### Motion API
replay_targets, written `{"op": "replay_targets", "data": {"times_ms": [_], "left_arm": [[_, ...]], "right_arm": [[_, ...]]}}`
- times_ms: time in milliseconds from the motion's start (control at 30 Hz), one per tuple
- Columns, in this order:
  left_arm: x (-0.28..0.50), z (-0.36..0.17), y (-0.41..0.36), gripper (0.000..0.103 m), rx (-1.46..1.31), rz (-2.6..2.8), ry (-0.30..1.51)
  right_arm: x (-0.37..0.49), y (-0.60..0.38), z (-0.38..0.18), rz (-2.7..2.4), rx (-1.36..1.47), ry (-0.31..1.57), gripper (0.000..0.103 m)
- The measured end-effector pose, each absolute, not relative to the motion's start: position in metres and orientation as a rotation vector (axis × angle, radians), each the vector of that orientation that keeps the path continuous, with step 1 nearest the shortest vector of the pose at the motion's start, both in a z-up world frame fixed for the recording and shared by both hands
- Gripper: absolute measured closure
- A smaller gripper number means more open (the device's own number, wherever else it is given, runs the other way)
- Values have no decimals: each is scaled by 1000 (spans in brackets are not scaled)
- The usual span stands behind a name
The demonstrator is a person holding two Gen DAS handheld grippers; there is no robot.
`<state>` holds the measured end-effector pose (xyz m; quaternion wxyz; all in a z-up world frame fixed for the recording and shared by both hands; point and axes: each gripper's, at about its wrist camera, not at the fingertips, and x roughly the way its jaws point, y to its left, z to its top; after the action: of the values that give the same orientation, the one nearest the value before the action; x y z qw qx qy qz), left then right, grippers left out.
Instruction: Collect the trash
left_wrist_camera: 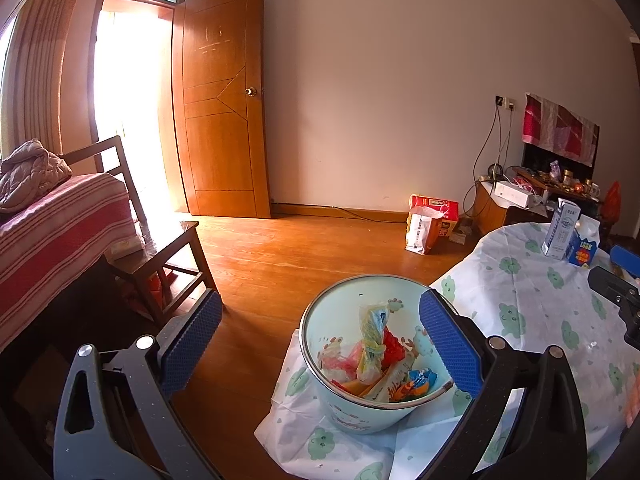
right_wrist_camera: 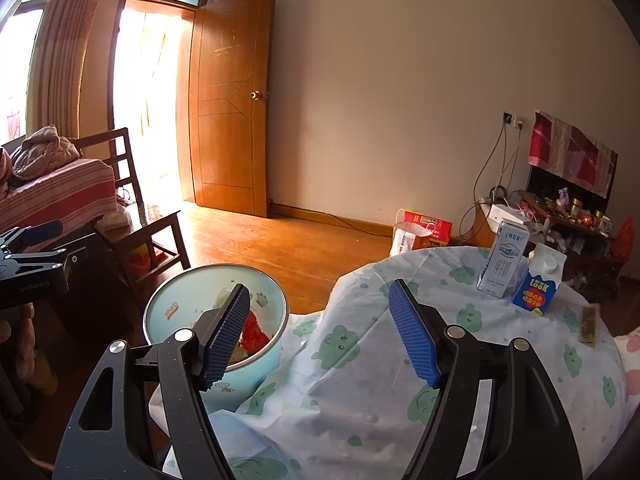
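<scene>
Pale blue bin (left_wrist_camera: 340, 412) w/ frogs, green-cloud white tablecloth (left_wrist_camera: 532, 320)

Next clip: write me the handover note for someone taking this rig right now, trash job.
Left gripper: open, empty, hanging over the bin.
Right gripper: open, empty, above the table.
Bin sits at the table's edge on the draped cloth and already holds several wrappers.
Left on the table: white carton, blue carton, and a flat brown packet near the right edge.
Done: wrappers binned. To do: probably the two cartons and the packet, if they count as trash.
</scene>
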<state>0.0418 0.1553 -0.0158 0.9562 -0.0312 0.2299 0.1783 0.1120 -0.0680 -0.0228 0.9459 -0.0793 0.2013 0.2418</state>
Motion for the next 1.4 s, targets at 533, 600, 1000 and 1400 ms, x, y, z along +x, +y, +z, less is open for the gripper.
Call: {"op": "replay_targets", "data": {"times_ms": [533, 600, 1000, 1400], "left_arm": [[41, -17, 157, 6, -57, 366, 470], [42, -17, 156, 6, -53, 368, 471], [46, -19, 154, 6, -35, 387, 487], [50, -21, 153, 6, -30, 387, 501]], "right_arm": [[110, -67, -23, 492, -157, 410, 31], [110, -67, -23, 493, -157, 411, 31], [105, -64, -29, 496, -161, 415, 31], [104, -66, -29, 488, -162, 409, 30]]}}
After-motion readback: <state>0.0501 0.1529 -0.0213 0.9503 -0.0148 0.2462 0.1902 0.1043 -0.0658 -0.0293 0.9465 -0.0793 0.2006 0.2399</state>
